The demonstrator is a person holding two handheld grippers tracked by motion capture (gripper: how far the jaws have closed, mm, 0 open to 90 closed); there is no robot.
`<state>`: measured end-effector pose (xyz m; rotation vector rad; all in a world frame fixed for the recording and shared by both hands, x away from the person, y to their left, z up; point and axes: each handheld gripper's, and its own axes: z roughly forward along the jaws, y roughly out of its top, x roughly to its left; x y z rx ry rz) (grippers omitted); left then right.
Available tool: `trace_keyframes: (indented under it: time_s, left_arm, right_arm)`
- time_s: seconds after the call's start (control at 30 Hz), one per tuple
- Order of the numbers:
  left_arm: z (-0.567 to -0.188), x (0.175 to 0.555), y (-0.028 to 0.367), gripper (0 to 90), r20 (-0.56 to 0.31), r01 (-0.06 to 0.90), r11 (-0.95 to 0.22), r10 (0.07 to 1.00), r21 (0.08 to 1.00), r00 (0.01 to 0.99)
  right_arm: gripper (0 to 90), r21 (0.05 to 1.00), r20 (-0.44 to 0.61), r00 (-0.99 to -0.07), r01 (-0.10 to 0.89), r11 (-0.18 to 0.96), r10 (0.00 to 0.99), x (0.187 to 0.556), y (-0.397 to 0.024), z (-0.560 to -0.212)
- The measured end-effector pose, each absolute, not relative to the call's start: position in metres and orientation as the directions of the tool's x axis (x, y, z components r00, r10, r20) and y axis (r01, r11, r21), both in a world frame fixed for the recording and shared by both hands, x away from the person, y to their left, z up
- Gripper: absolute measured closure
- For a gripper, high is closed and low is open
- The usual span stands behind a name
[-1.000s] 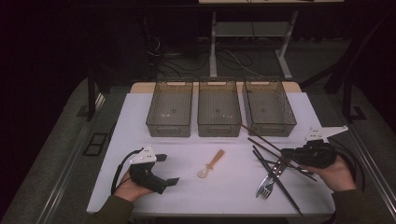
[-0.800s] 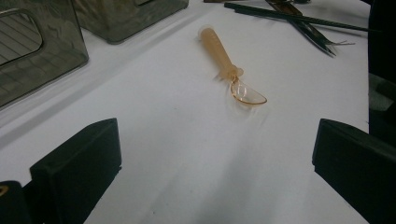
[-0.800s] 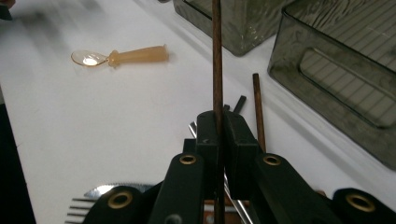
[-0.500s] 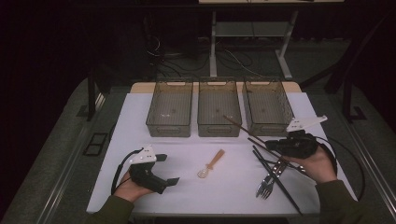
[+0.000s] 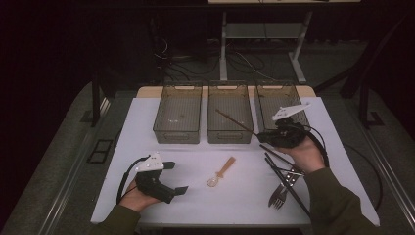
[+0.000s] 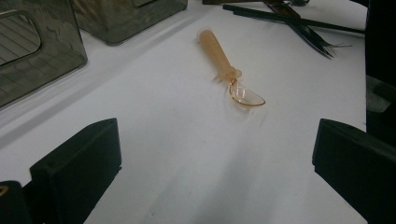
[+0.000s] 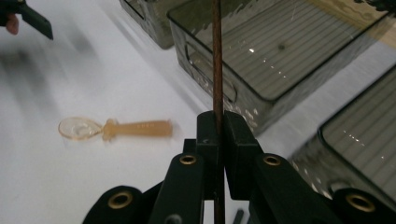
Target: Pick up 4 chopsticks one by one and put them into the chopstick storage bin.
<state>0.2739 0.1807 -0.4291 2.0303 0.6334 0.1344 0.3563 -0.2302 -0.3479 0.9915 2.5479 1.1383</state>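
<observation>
Your right gripper point(image 7: 217, 128) has its jaws clamped on one chopstick point(image 5: 235, 123), carrying it over the middle bin point(image 5: 230, 136). Next, lower and release. Left gripper point(image 5: 166, 183) rests, jaws wide, holding nothing.

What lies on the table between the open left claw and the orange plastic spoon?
Nothing: in the left gripper view, bare white tabletop runs from the left claw to the orange plastic spoon.

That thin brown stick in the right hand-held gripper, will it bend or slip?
The stick probably stays stiff: it runs straight out over the middle bin with no visible sag. It looks light, being so thin. Pinched near one end by the right hand-held gripper, it might pivot or slip.
</observation>
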Motion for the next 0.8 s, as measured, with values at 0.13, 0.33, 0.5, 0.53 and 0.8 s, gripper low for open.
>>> trace_keyframes:
  time_s: [0.13, 0.33, 0.5, 0.53, 0.8]
  left_arm:
    - [-0.429, 0.274, 0.181, 0.1, -0.161, 0.381, -0.394, 0.487, 0.837, 0.858]
    - [-0.429, 0.274, 0.18, 0.1, -0.159, 0.378, -0.397, 0.484, 0.836, 0.86]
    - [-0.429, 0.274, 0.18, 0.1, -0.16, 0.378, -0.398, 0.483, 0.836, 0.861]
    - [-0.429, 0.274, 0.18, 0.1, -0.16, 0.378, -0.398, 0.482, 0.835, 0.861]
    - [-0.428, 0.273, 0.18, 0.1, -0.159, 0.377, -0.403, 0.479, 0.834, 0.864]
  right_arm:
    - [85.7, 0.706, 0.093, -0.765, 0.502, 0.499, 0.638, 0.367, -0.214, -0.344]
    - [85.6, 0.699, 0.108, -0.758, 0.518, 0.493, 0.644, 0.382, -0.196, -0.34]
    - [85.7, 0.693, 0.115, -0.755, 0.526, 0.493, 0.646, 0.392, -0.184, -0.335]
    - [85.7, 0.692, 0.12, -0.751, 0.532, 0.487, 0.649, 0.395, -0.181, -0.334]
    - [85.6, 0.687, 0.127, -0.739, 0.546, 0.479, 0.662, 0.414, -0.155, -0.325]
